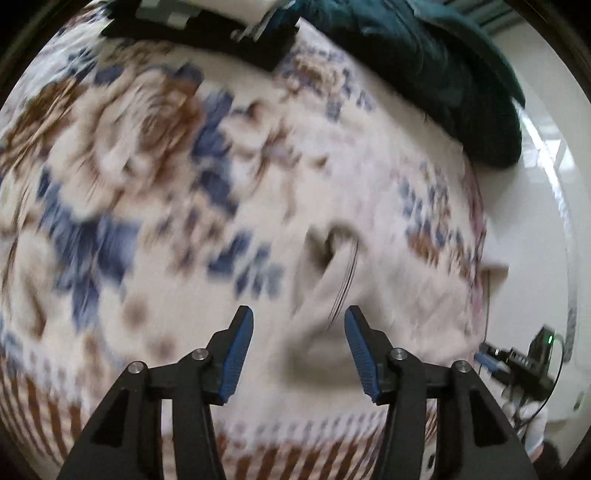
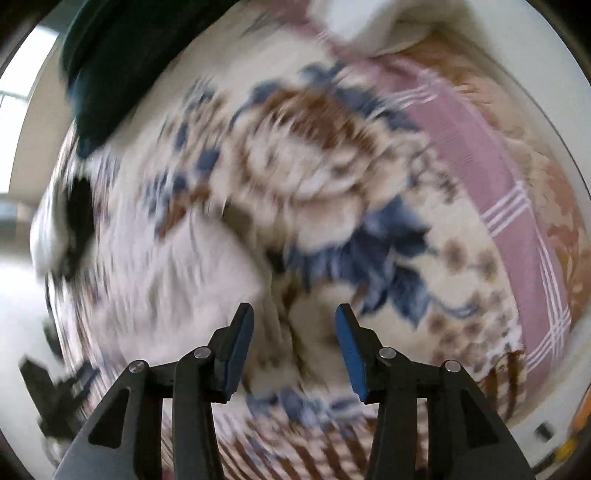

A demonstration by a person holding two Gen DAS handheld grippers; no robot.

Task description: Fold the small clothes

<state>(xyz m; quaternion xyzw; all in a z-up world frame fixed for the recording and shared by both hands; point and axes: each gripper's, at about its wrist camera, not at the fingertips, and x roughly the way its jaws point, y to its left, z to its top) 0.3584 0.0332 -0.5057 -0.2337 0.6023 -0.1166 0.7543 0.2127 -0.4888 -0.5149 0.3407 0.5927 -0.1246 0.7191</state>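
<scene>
A small cream-white garment (image 1: 369,291) lies rumpled on a floral blanket (image 1: 129,177), ahead and right of my left gripper (image 1: 299,317), which is open and empty above it. In the right wrist view the same pale garment (image 2: 173,273) lies ahead and left of my right gripper (image 2: 293,315), which is open and empty above the blanket (image 2: 332,155). Both views are motion-blurred.
A dark teal garment (image 1: 436,66) lies at the blanket's far edge and also shows in the right wrist view (image 2: 110,62). A folded black and white pile (image 1: 207,26) sits at the back. A pink checked cloth (image 2: 487,173) borders the blanket. Black equipment (image 1: 528,365) sits on the floor.
</scene>
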